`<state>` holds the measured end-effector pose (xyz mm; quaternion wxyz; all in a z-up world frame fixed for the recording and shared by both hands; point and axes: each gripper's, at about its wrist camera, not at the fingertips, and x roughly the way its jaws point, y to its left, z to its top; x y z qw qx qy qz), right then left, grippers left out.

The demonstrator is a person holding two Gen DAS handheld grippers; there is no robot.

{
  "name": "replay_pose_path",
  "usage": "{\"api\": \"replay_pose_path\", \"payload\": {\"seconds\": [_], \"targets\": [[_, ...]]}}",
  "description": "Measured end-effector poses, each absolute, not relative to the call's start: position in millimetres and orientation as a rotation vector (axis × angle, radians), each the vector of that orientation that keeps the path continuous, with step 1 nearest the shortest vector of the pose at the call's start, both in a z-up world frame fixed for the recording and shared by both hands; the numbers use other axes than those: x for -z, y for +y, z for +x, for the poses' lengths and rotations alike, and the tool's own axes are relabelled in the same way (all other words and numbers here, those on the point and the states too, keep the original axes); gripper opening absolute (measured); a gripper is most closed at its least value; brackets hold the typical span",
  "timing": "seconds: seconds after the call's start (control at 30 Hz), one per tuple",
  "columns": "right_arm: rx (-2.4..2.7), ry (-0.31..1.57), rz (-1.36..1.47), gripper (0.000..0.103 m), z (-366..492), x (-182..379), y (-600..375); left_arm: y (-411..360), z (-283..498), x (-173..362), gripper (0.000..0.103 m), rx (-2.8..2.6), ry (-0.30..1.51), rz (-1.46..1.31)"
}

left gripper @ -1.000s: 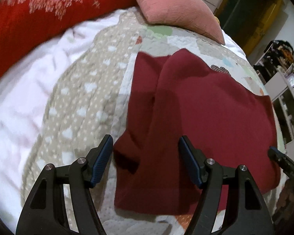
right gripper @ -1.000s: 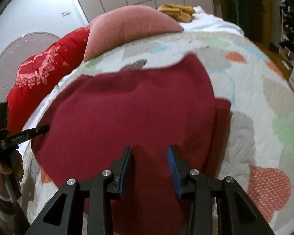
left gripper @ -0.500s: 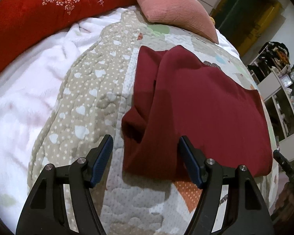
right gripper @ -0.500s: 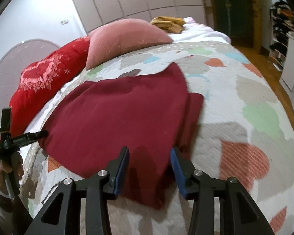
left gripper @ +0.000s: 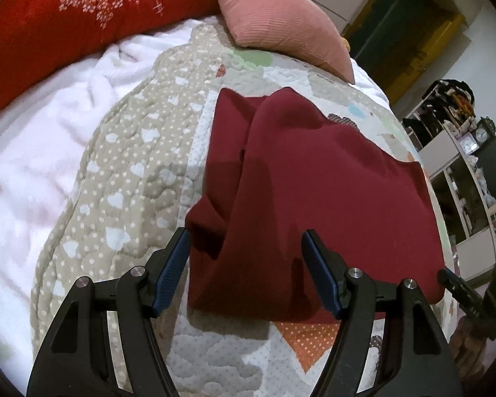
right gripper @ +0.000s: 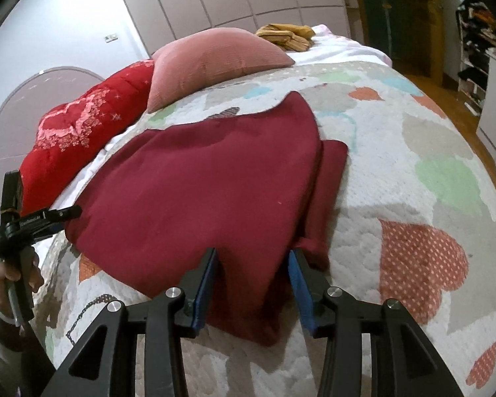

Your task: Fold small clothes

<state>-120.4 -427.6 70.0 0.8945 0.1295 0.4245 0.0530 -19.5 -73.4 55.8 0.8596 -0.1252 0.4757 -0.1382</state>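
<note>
A dark red garment lies folded over on the quilted bedspread; it also shows in the right wrist view. My left gripper is open and empty, held just above the garment's near left corner. My right gripper is open and empty, with its jaws on either side of the garment's near right corner, where a lower layer sticks out on the right. The right gripper also appears at the right edge of the left wrist view, and the left gripper at the left edge of the right wrist view.
A pink cushion and a red flowered duvet lie at the head of the bed, with a white fleece blanket on the left. A yellow cloth lies behind the cushion. Shelves stand right of the bed.
Both grippers drew back from the garment and lifted, then came slightly closer again. The right gripper's jaws have opened wider. The garment lies still.
</note>
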Motion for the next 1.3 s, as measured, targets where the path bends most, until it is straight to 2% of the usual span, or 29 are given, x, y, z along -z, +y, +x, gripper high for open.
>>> {"api": "replay_pose_path", "payload": {"seconds": [0.07, 0.13, 0.2, 0.23, 0.33, 0.6, 0.77, 0.9, 0.97, 1.03, 1.07, 1.13, 1.3], "targets": [[-0.115, 0.894, 0.258, 0.042, -115, -67, -426, -77, -18, -55, 0.060, 0.301, 1.003, -0.244], [-0.124, 0.908, 0.255, 0.029, -111, -63, -425, -82, -17, -53, 0.040, 0.296, 1.017, -0.197], [-0.142, 0.903, 0.235, 0.015, -110, -64, -423, -84, -18, -52, 0.029, 0.291, 1.010, -0.171], [-0.147, 0.885, 0.236, 0.013, -112, -66, -423, -84, -19, -53, 0.021, 0.289, 1.004, -0.171], [-0.174, 0.832, 0.249, 0.009, -118, -78, -423, -76, -21, -57, 0.008, 0.304, 0.996, -0.199], [-0.273, 0.762, 0.335, 0.008, -142, -108, -426, -59, -45, -66, 0.007, 0.392, 0.985, -0.237], [-0.243, 0.861, 0.349, 0.008, -138, -77, -436, -54, -52, -45, 0.007, 0.375, 1.021, -0.249], [-0.222, 0.868, 0.415, 0.010, -138, -67, -445, -57, -52, -56, 0.008, 0.359, 1.002, -0.230], [-0.190, 0.815, 0.431, 0.019, -140, -80, -452, -61, -53, -69, 0.013, 0.319, 0.979, -0.173], [-0.147, 0.764, 0.419, 0.038, -138, -97, -458, -62, -52, -79, 0.023, 0.309, 0.960, -0.149], [-0.134, 0.748, 0.417, 0.041, -134, -103, -461, -63, -51, -85, 0.028, 0.318, 0.943, -0.152], [-0.117, 0.742, 0.403, 0.042, -120, -112, -466, -67, -44, -93, 0.043, 0.328, 0.922, -0.159], [-0.078, 0.792, 0.265, 0.042, -65, -114, -452, -91, -13, -94, 0.045, 0.324, 0.919, -0.120]]}}
